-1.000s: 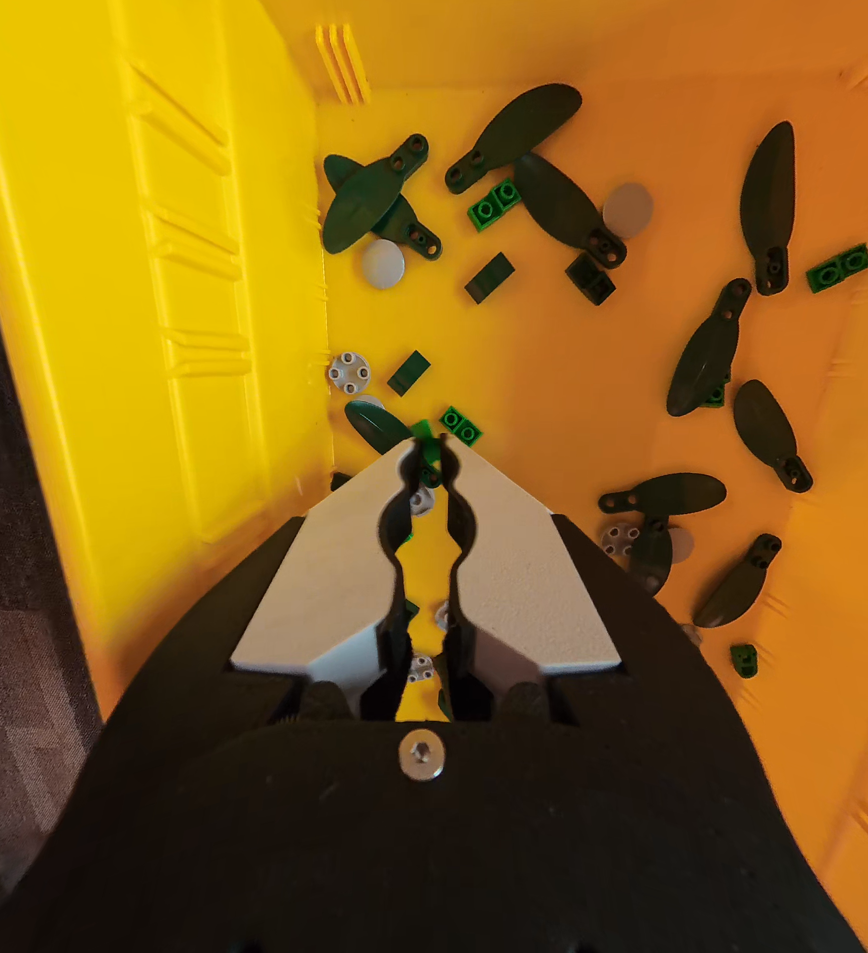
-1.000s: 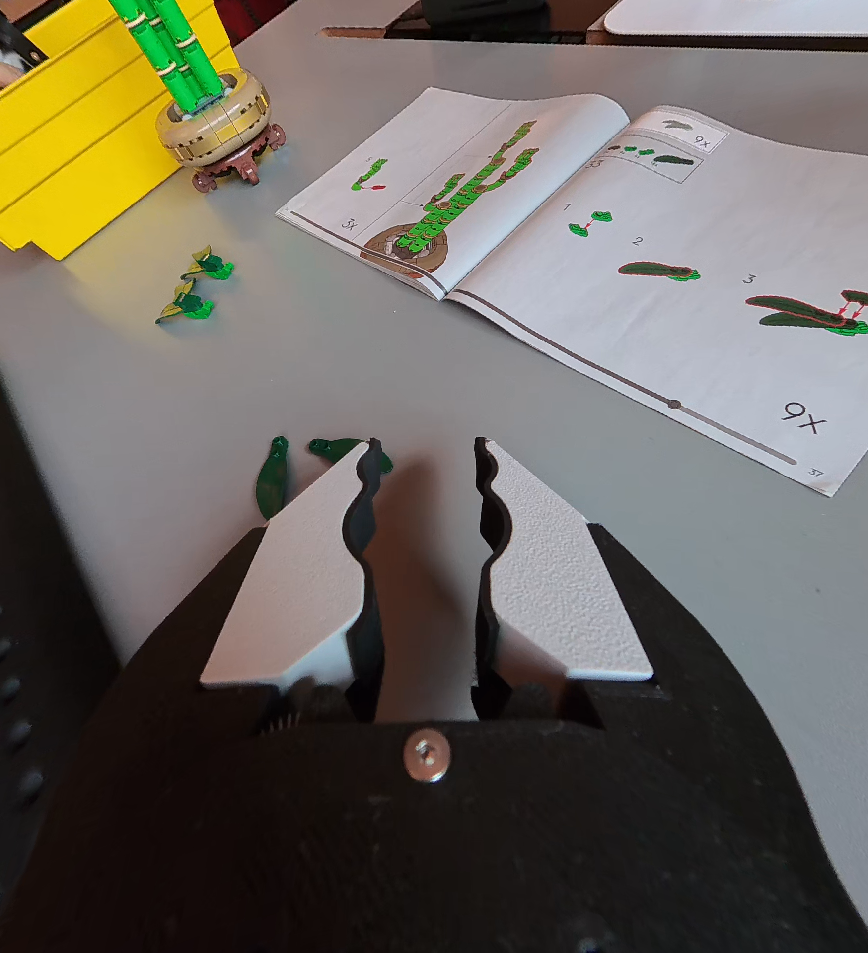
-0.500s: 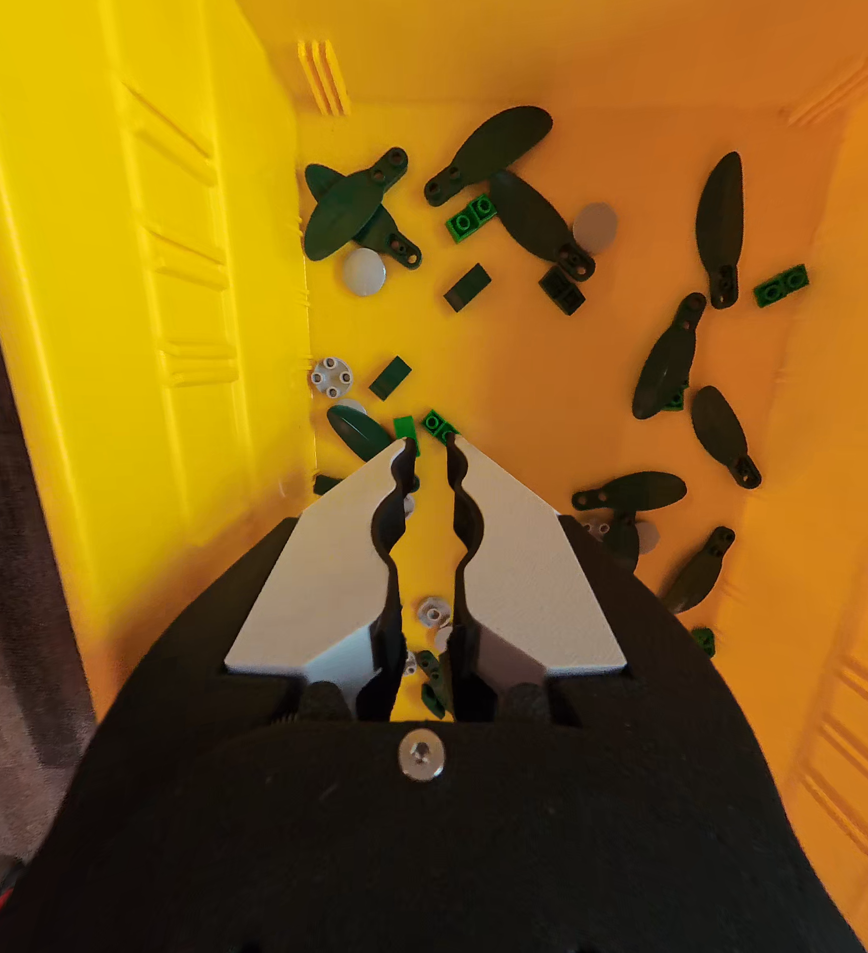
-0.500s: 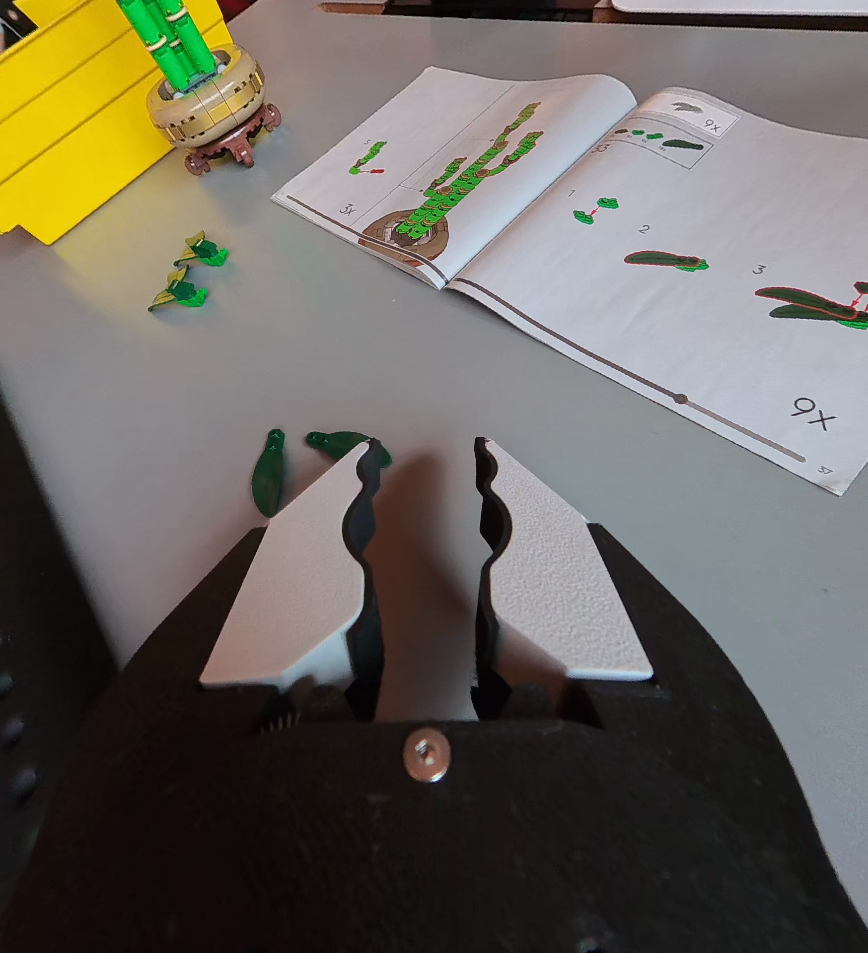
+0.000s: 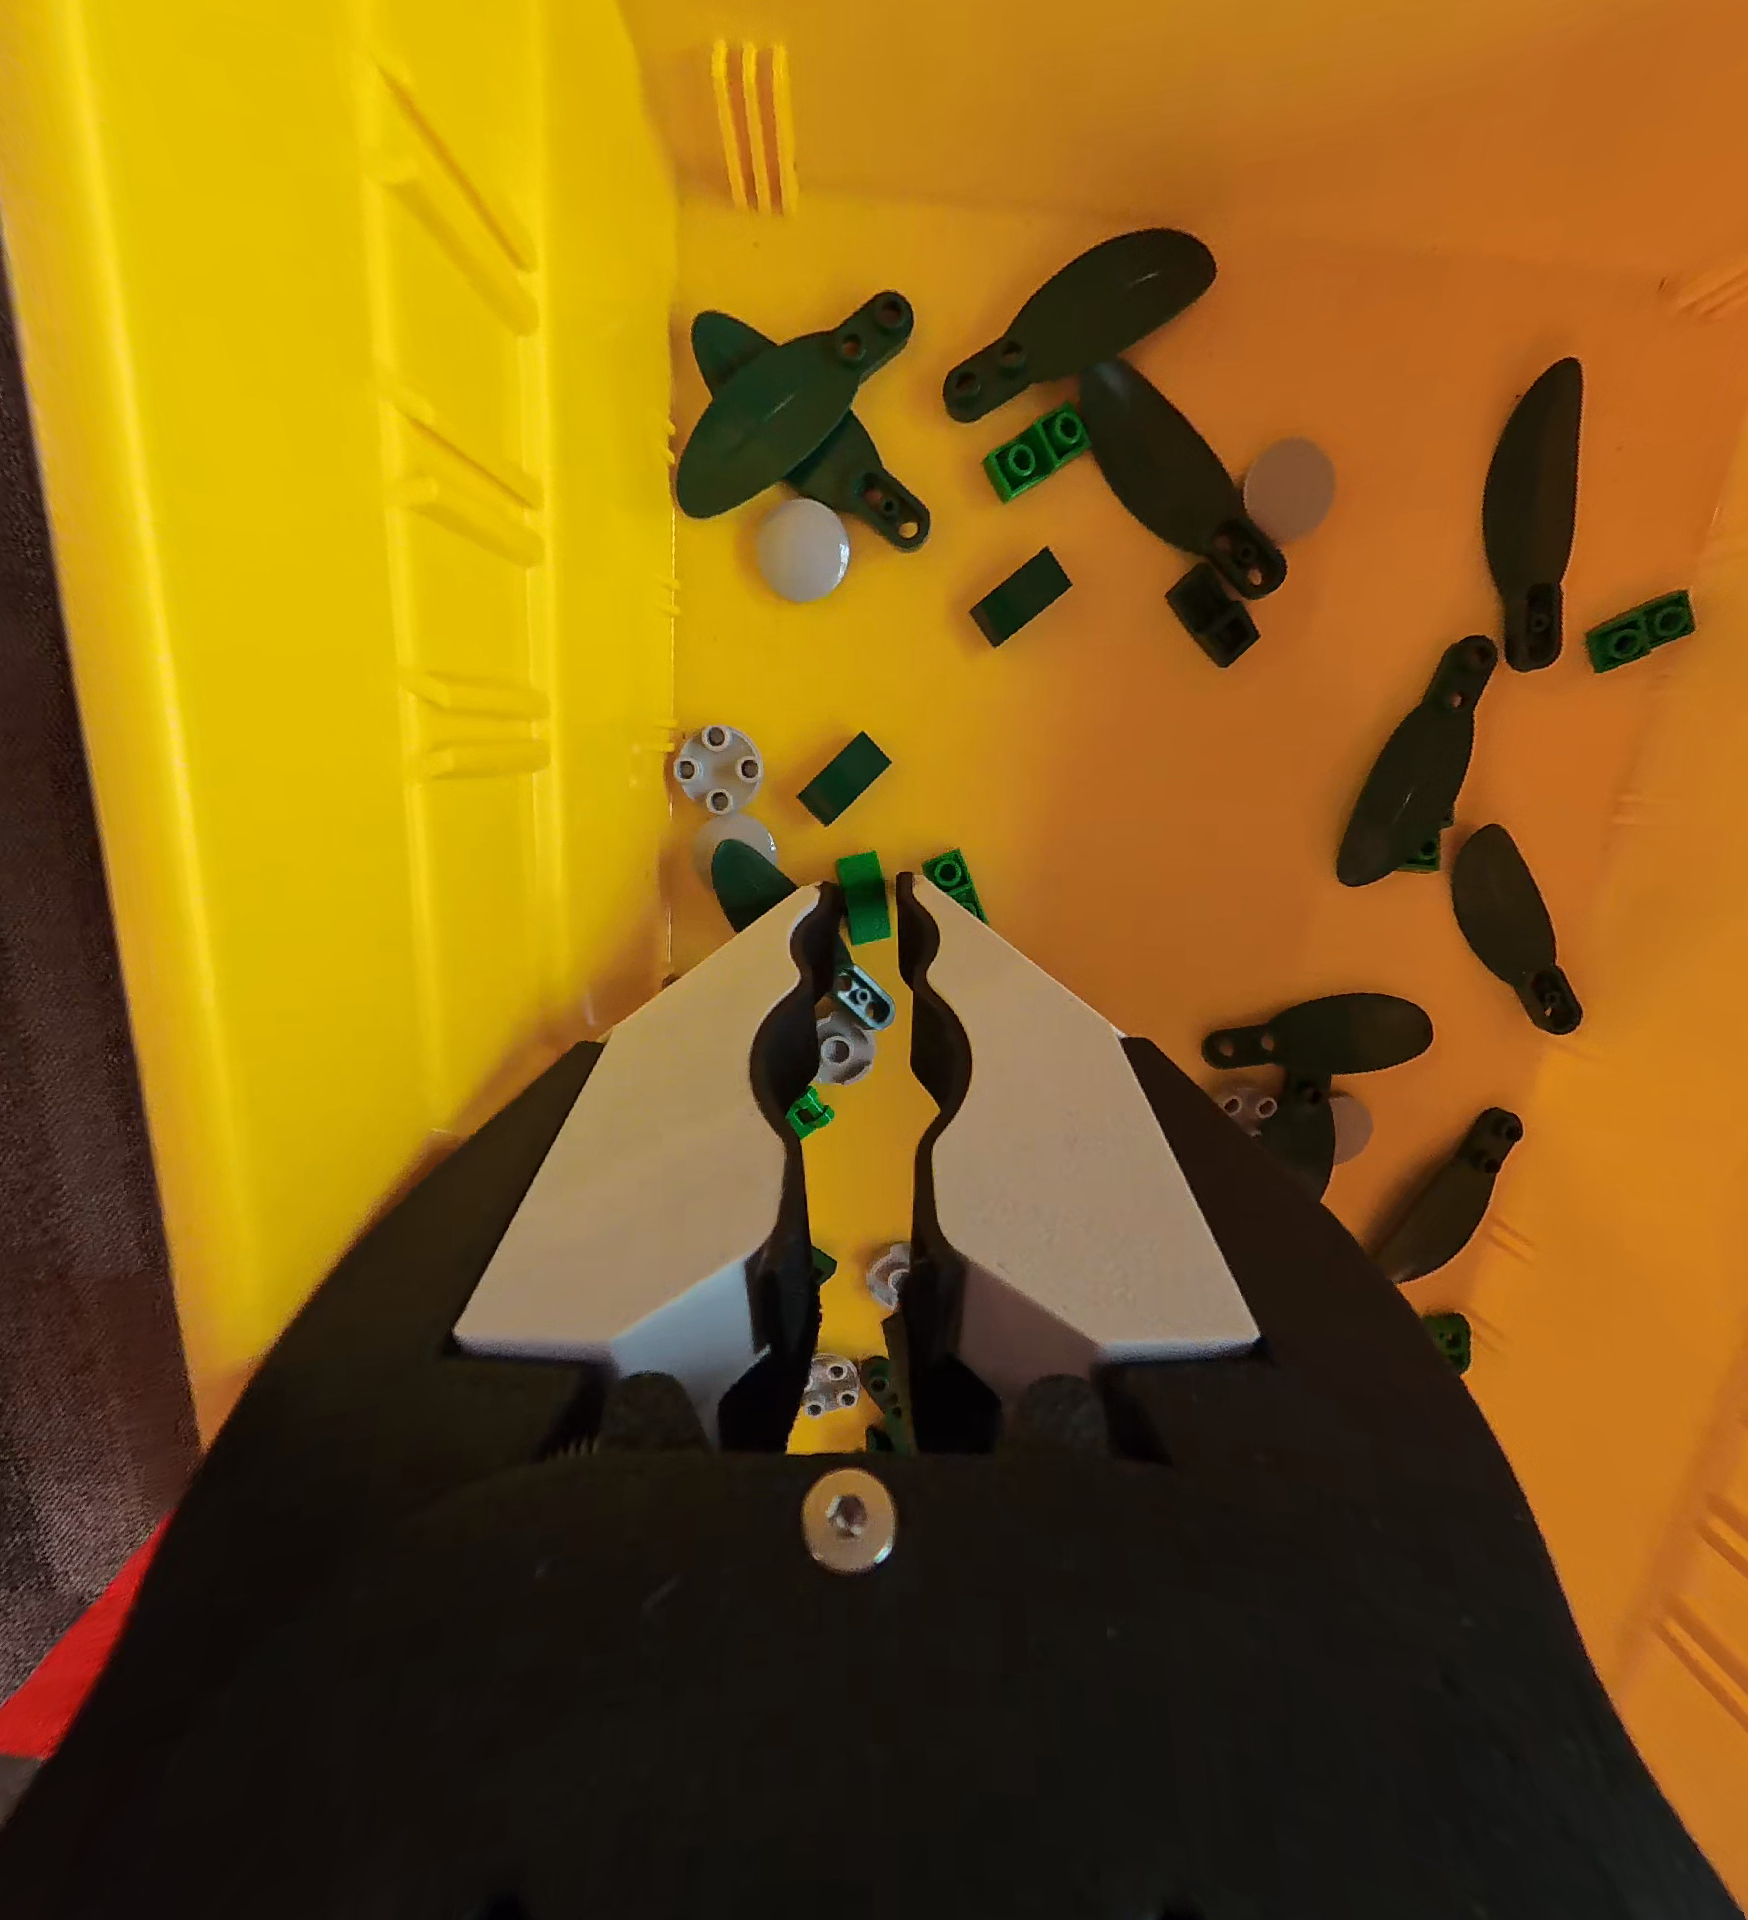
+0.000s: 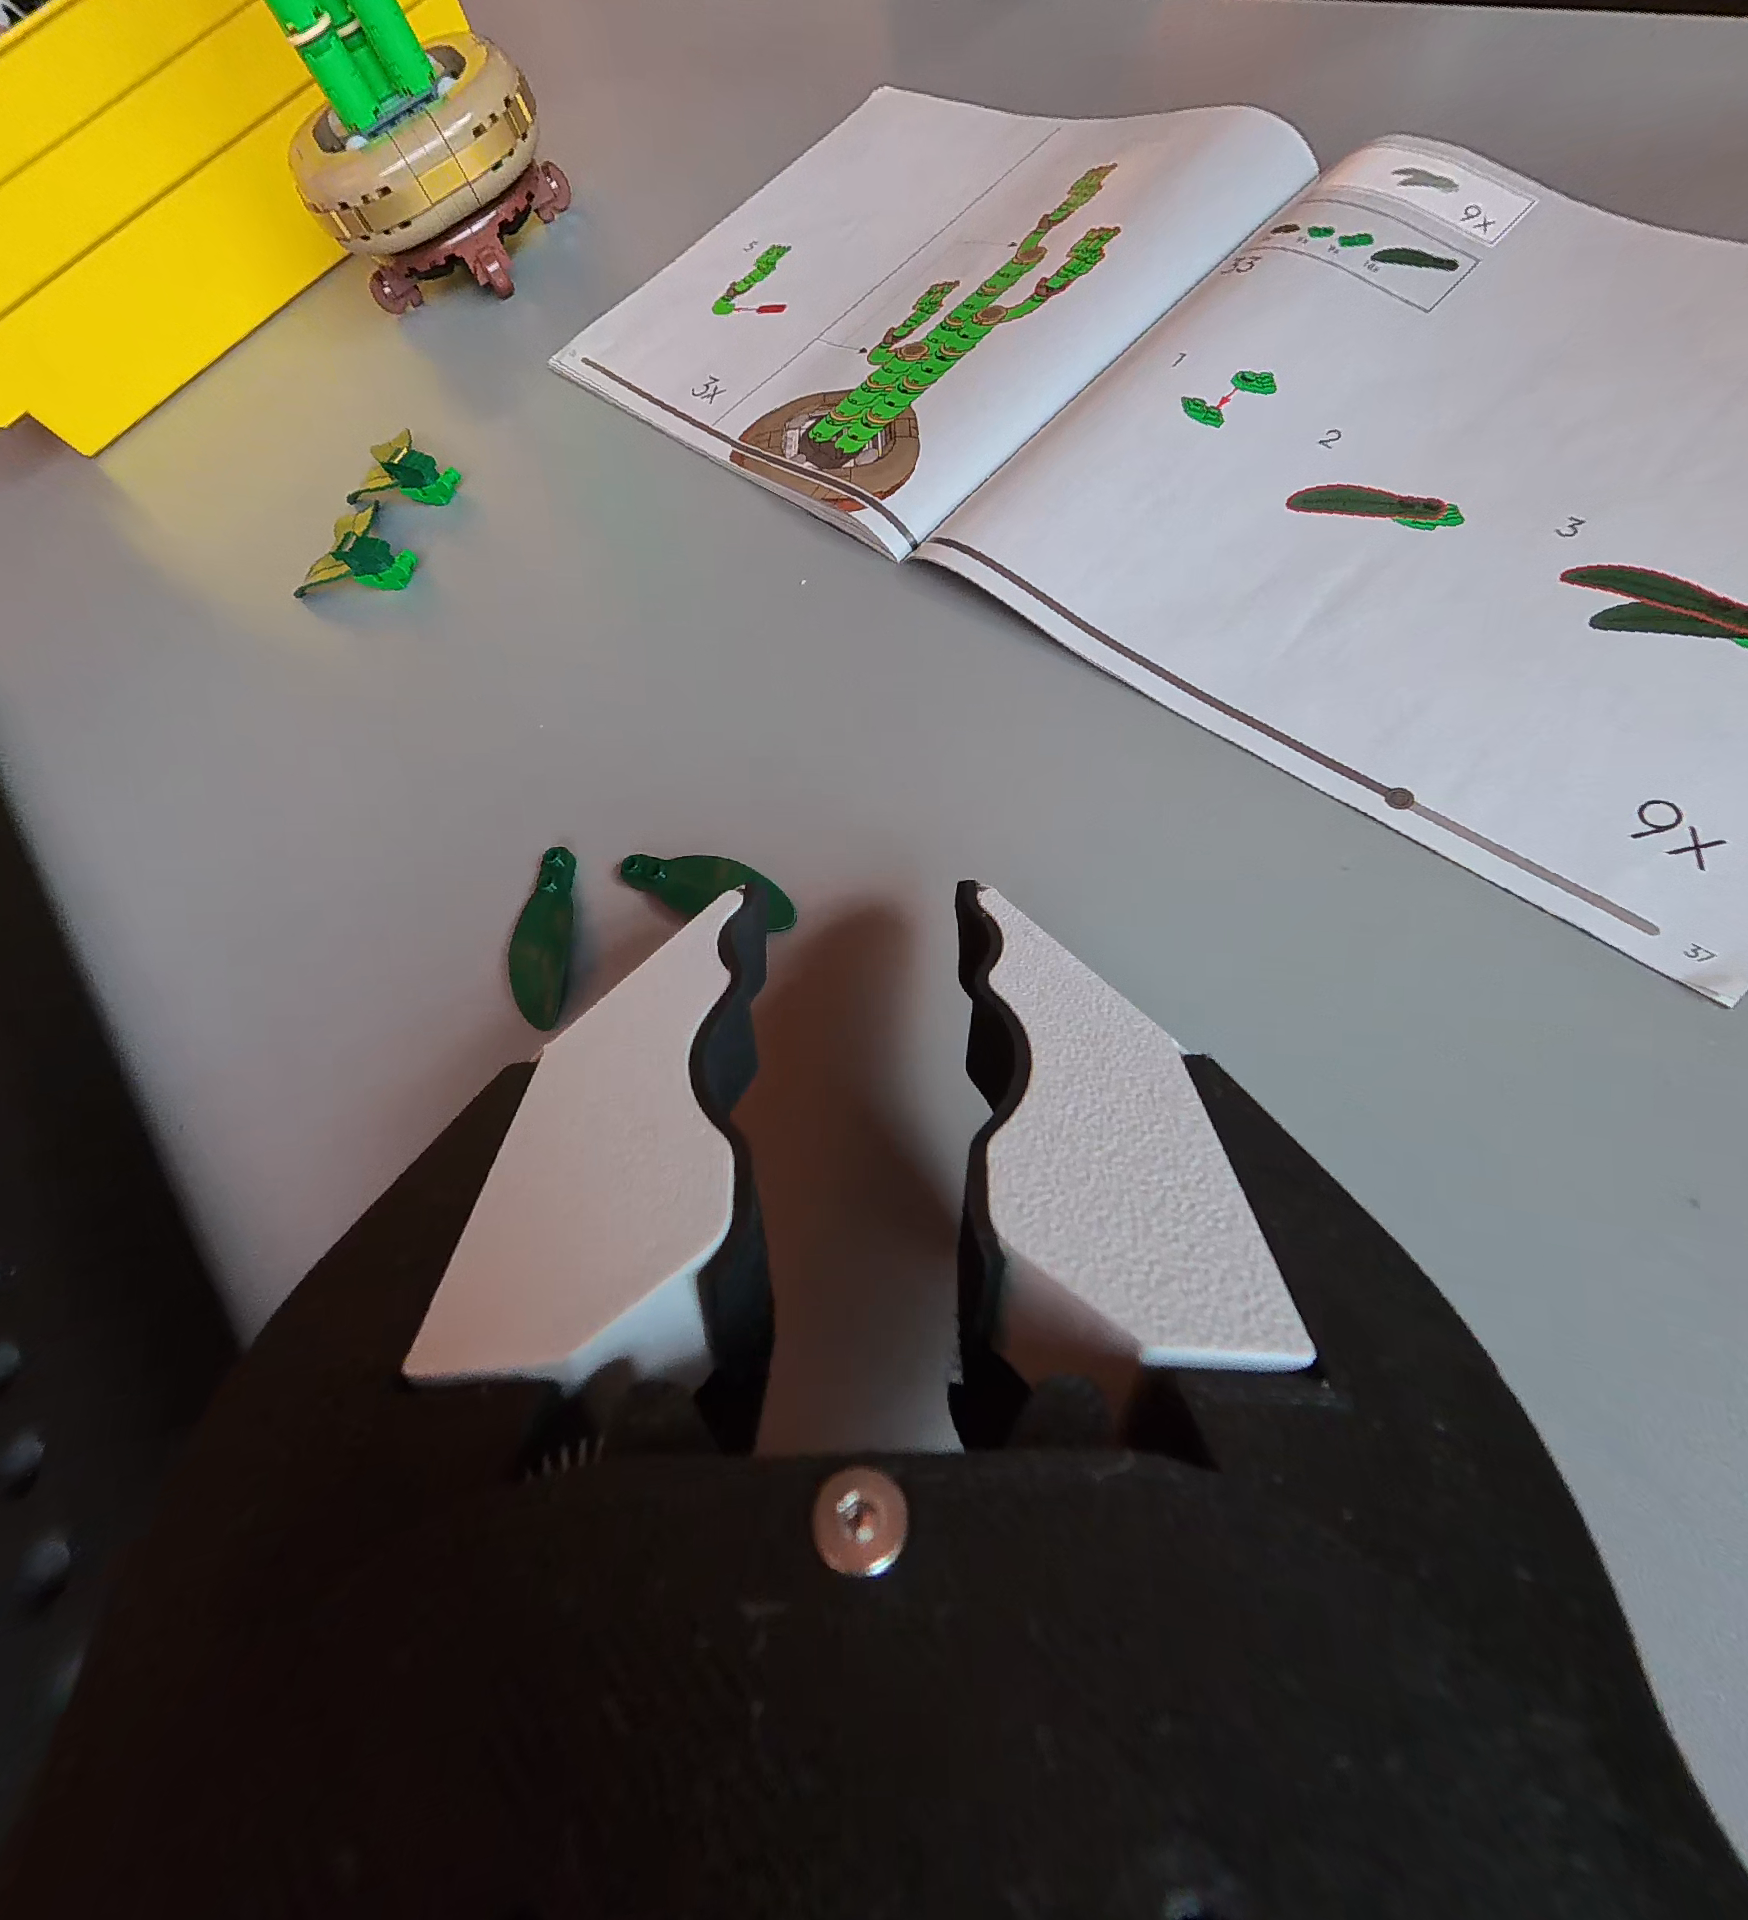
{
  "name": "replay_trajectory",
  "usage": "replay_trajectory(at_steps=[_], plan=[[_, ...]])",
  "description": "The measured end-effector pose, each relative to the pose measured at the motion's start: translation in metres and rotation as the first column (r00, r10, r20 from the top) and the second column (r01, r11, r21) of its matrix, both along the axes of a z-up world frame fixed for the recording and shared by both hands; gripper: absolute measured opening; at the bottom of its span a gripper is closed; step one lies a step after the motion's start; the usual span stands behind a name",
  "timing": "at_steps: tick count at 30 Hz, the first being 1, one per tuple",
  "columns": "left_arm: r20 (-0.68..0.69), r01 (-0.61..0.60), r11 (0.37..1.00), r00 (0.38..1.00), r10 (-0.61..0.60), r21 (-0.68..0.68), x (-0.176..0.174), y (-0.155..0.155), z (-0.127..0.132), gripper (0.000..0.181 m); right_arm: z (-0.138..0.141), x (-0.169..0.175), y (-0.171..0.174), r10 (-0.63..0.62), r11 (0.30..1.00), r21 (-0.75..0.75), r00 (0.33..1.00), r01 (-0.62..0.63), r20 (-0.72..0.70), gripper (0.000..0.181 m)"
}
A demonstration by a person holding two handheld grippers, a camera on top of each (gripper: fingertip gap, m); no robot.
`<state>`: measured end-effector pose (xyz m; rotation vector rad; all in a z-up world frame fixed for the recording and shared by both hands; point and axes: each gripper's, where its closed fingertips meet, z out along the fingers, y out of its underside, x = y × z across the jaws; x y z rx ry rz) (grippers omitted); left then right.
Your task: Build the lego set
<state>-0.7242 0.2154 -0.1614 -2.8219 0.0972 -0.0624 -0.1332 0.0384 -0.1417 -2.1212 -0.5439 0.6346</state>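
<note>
Inside the yellow bin (image 5: 330,727), the left gripper (image 5: 865,899) has drifted back over a small green plate (image 5: 865,896), jaws slightly parted, gripping nothing. The pick looks unfinished. Beyond the bin, the right gripper (image 6: 854,909) waits released beside two loose leaves (image 6: 543,951).

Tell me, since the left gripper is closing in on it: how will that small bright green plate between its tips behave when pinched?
The small green plate looks rigid and thin, so it probably won't flex. Being tiny and glossy, it may slip or pop out of the left gripper. It likely weighs almost nothing and could skid across the smooth bin floor.
</note>
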Motion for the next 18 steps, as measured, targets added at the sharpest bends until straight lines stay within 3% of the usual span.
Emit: replay_trajectory(at_steps=[4, 7, 11, 14, 16, 18], plan=[[-0.026, 0.012, 1.0, 1.0, -0.012, 0.018, -0.002, 0.001, 0.003, 0.007, 0.0, 0.0, 0.0, 0.0, 1.0, 0.001, 1.0, 0.0, 0.0, 0.036], [-0.024, 0.022, 0.996, 1.0, -0.02, 0.086, 0.002, 0.005, 0.024, 0.006, 0.0, 0.0, 0.0, 0.001, 1.0, 0.001, 1.0, -0.001, -0.001, 0.036], [0.046, 0.052, 0.956, 0.997, -0.068, 0.287, 0.034, -0.005, 0.096, 0.006, 0.0, 0.0, 0.0, 0.0, 1.0, -0.001, 1.0, 0.0, 0.0, 0.036], [0.133, 0.095, 0.877, 0.975, -0.177, 0.47, 0.086, -0.052, 0.163, 0.006, 0.0, 0.0, 0.0, -0.001, 1.0, -0.001, 1.0, 0.001, 0.002, 0.036], [0.268, 0.169, 0.812, 0.89, -0.369, 0.558, 0.148, -0.1, 0.194, 0.006, 0.0, 0.0, 0.0, -0.001, 1.0, 0.002, 1.0, 0.001, 0.004, 0.036], [0.355, 0.281, 0.745, 0.743, -0.568, 0.605, 0.215, -0.149, 0.208, 0.006, 0.001, 0.0, 0.0, -0.001, 1.0, 0.004, 1.0, 0.001, 0.005, 0.036]])
